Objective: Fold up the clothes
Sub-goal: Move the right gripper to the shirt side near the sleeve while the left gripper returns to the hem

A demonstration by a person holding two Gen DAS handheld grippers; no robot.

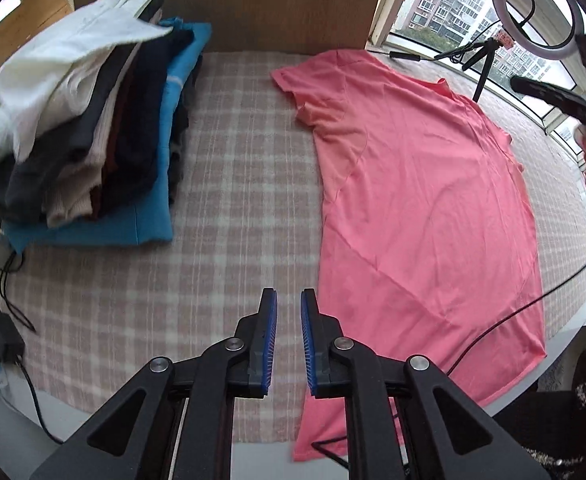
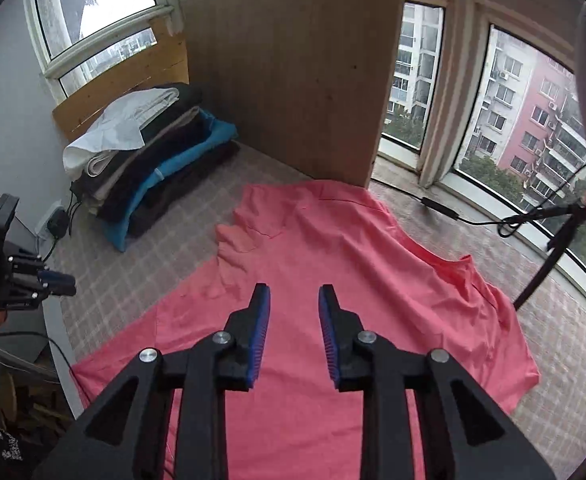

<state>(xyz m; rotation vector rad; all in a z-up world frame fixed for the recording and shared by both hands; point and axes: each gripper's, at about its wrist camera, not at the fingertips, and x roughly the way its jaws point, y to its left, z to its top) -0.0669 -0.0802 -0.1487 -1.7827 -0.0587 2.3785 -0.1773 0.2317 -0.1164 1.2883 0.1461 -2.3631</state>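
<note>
— So, how far along is the folding?

— A good way, I'd say. Left of the wooden board (image 2: 293, 72) stands a stack of folded clothes (image 2: 149, 156): a white piece on top, dark ones under it, a blue one near the bottom. Those look done. The pink T-shirt (image 2: 313, 280) is the one in hand, and it has no fold in it yet. It lies spread flat in front of the board, its collar end nearest it, sleeves out to either side, hem towards the near edge.

— And the tools?

— Both empty. The left gripper (image 1: 289, 312) hangs over bare cloth between the stack and the shirt, its blue pads only slightly apart, nothing between them. The right gripper (image 2: 294, 304) is over the middle of the shirt, pointing down at it, jaws plainly apart and gripping nothing. Neither touches the fabric as far as I can see.

— So what's left?

— By my guess the whole of this shirt: sleeves in, then the body doubled over, then onto the stack.

— What's it all lying on?

— A checked cover (image 1: 221, 200), beige and pale, over a rounded table. Right of the board there are big windows (image 2: 533, 120) with apartment blocks outside; a ring light (image 1: 533, 12) on a small tripod stands on that side. Left of the stack a charger (image 2: 57, 222) sits plugged in, cables trailing off the edge.
</note>
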